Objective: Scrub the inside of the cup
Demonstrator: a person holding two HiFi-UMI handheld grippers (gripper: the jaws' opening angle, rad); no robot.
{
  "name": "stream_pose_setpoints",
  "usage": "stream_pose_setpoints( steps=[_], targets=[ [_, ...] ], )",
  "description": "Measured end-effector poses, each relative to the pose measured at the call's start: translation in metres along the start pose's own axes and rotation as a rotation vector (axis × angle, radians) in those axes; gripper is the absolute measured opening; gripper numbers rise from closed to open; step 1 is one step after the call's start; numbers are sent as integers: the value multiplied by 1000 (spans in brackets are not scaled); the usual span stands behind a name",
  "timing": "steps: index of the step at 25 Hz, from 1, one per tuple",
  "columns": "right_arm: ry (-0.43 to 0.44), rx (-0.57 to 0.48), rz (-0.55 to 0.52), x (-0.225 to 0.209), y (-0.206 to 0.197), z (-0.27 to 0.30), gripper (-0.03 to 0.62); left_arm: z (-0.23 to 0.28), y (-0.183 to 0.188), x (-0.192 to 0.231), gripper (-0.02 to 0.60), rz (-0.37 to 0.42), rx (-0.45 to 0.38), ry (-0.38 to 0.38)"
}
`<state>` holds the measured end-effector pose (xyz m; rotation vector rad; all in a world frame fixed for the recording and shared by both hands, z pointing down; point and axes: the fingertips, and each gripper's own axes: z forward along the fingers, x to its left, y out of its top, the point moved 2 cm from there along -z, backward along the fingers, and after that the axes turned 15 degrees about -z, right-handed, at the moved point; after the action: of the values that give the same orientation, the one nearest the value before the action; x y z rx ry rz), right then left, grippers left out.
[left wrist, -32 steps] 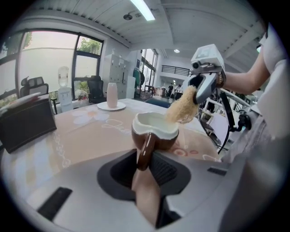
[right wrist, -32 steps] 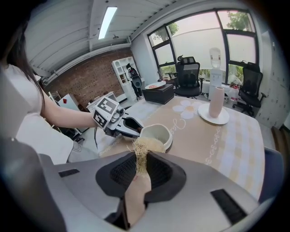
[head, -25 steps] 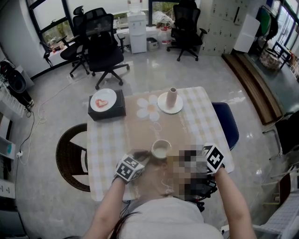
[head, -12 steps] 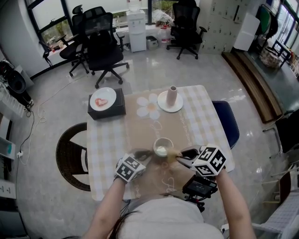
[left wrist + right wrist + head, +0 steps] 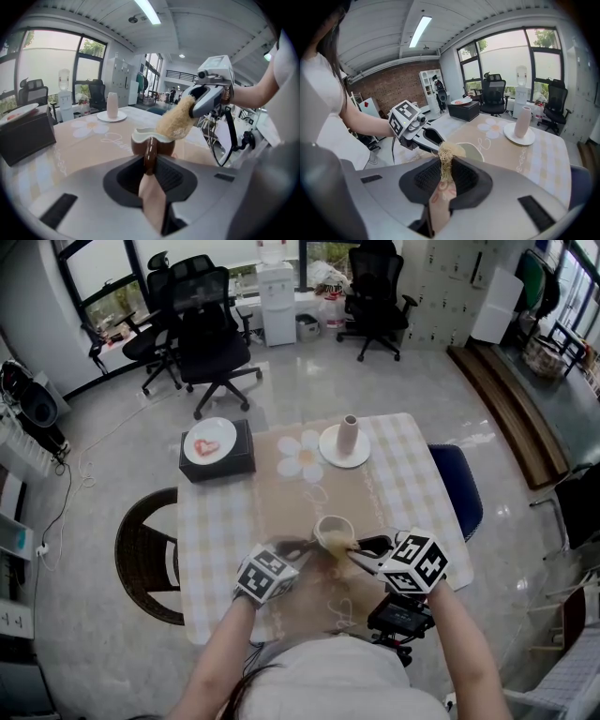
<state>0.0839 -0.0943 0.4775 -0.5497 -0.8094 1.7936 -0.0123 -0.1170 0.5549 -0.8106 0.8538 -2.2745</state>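
Nearest, left gripper (image 5: pixel 149 161): jaws clamped on the handle of the brown cup (image 5: pixel 152 140), which tilts over the near part of the table (image 5: pixel 216 540). Right gripper (image 5: pixel 444 165): jaws pinching a tan scrubber (image 5: pixel 176 124), its end at the cup's rim. Farther: vase (image 5: pixel 347 435) on saucer (image 5: pixel 328 454); plate (image 5: pixel 208 442) on black box (image 5: pixel 217 466).

Vase (image 5: pixel 348 432) stands on a saucer (image 5: pixel 328 452); plate (image 5: pixel 223 448) tops black box (image 5: pixel 231 466)

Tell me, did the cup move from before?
Yes. The cup has tipped toward the sponge in the right gripper and edged slightly toward the vase.
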Motion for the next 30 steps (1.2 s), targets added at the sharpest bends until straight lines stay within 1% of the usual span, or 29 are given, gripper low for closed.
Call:
stream_pose_setpoints(
  steps=[5, 11, 18, 22, 24, 26, 30],
  targets=[
    [-24, -26, 3, -8, 6, 4, 61, -1, 2, 0, 69, -109, 3, -19],
    [-63, -56, -8, -17, 11, 10, 61, -2, 6, 7, 67, -227, 6, -10],
    [-104, -97, 5, -26, 16, 18, 61, -3, 10, 12, 67, -338, 8, -11],
    [-167, -140, -7, -34, 21, 18, 61, -3, 15, 17, 69, -422, 4, -16],
    [-197, -176, -1, -38, 25, 16, 61, -3, 18, 18, 69, -449, 2, -21],
    [-191, -221, 19, -38, 30, 13, 61, -4, 21, 18, 67, -463, 3, -23],
    [-119, -295, 57, -32, 37, 10, 61, -3, 25, 20, 69, -493, 0, -40]
  ],
)
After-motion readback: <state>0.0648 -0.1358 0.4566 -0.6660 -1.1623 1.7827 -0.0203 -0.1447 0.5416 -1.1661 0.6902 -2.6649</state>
